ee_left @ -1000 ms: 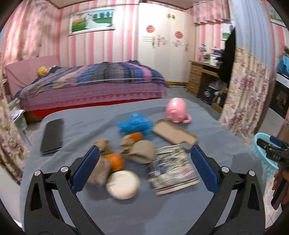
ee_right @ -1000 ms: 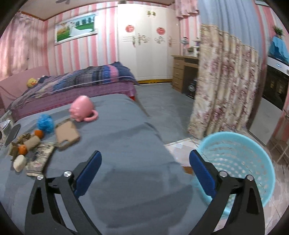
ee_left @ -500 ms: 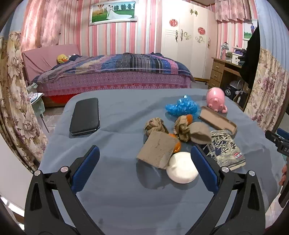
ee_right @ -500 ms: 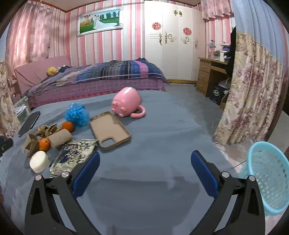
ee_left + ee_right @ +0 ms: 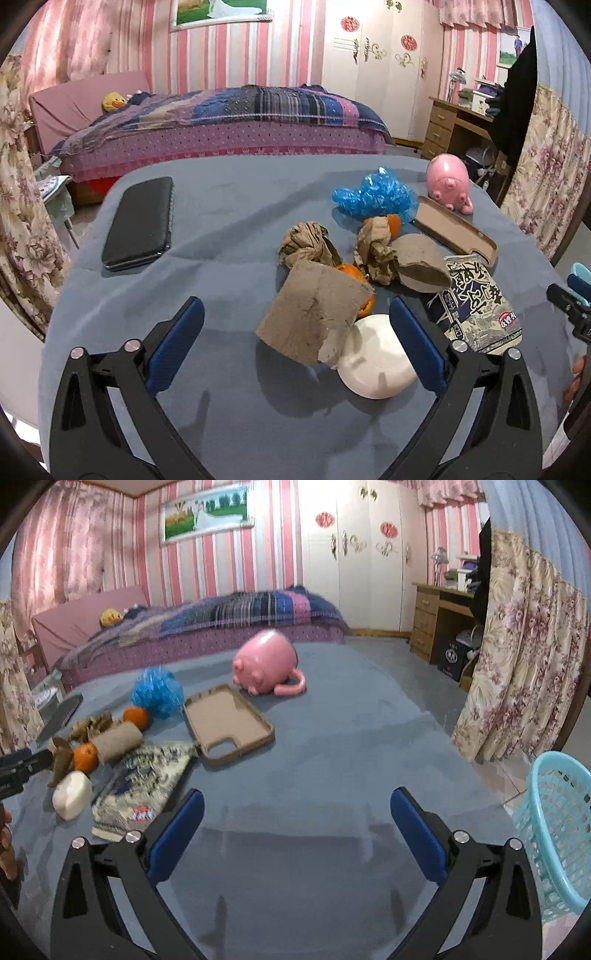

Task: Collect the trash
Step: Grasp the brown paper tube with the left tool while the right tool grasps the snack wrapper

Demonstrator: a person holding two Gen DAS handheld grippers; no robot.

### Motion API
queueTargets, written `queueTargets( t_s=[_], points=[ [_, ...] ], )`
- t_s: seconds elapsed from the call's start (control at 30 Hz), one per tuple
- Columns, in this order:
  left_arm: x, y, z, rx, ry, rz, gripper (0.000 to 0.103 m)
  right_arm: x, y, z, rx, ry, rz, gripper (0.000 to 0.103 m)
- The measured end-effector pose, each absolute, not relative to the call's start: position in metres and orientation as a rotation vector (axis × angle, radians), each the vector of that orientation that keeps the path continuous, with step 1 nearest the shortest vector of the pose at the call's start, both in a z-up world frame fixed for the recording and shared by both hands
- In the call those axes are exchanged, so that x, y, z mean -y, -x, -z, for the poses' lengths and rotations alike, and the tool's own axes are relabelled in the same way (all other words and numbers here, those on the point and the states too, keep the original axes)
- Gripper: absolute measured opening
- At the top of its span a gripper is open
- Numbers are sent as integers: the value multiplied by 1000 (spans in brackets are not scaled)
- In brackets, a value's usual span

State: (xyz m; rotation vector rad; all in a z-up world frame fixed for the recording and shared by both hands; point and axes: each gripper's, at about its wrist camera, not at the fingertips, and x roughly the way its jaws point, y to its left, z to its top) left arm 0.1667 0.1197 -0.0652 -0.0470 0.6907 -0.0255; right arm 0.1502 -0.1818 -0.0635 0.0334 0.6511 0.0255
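Trash lies in a heap on the grey-blue table [image 5: 229,229]: a torn cardboard piece [image 5: 314,317], crumpled brown paper [image 5: 306,243], a cardboard roll [image 5: 419,266], orange peel [image 5: 351,271], a blue plastic wad [image 5: 373,197] and a printed wrapper [image 5: 476,306]. My left gripper [image 5: 295,347] is open, its fingers either side of the cardboard piece and a white bar [image 5: 373,369]. My right gripper [image 5: 295,830] is open and empty over bare cloth. A light blue basket [image 5: 554,830] stands on the floor at the right.
A black phone [image 5: 142,221] lies at the table's left. A brown phone case [image 5: 229,723] and a pink pig mug [image 5: 267,664] lie behind the heap. A bed [image 5: 229,122] and a floral curtain [image 5: 517,657] stand beyond the table.
My left gripper has swung left and come closer to the heap, now straddling the cardboard piece. My right gripper has turned left from the basket toward the table's items.
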Motion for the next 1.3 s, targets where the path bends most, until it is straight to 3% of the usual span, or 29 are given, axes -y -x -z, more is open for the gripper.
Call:
queueTargets(
  t_s=[0.17,0.37,0.6,0.83,0.93,1.0,1.03,1.2,1.3],
  points=[
    [-123,-172,73,-748,105,114,57,172,-150,62,-653,-13,-37,99],
    [-123,-162,72,-727,81,119,47,154,-149,63,-671,43,-73,99],
    [-138,-145,56,-689,51,85,21,129,-153,62,-687,54,-124,99],
    [-156,-137,59,-699,52,47,20,100,-165,71,-727,56,-178,97],
    [-163,-137,64,-710,68,32,20,87,-173,79,-771,66,-208,83],
    [-165,-136,65,-710,77,34,23,82,-179,86,-815,52,-236,62],
    [-166,-137,65,-711,80,35,24,80,-181,87,-824,42,-250,58],
    [-166,-139,66,-713,85,34,40,80,-179,86,-808,40,-244,19],
    [-165,-140,67,-720,97,33,44,89,-176,84,-798,25,-244,12]
  ],
)
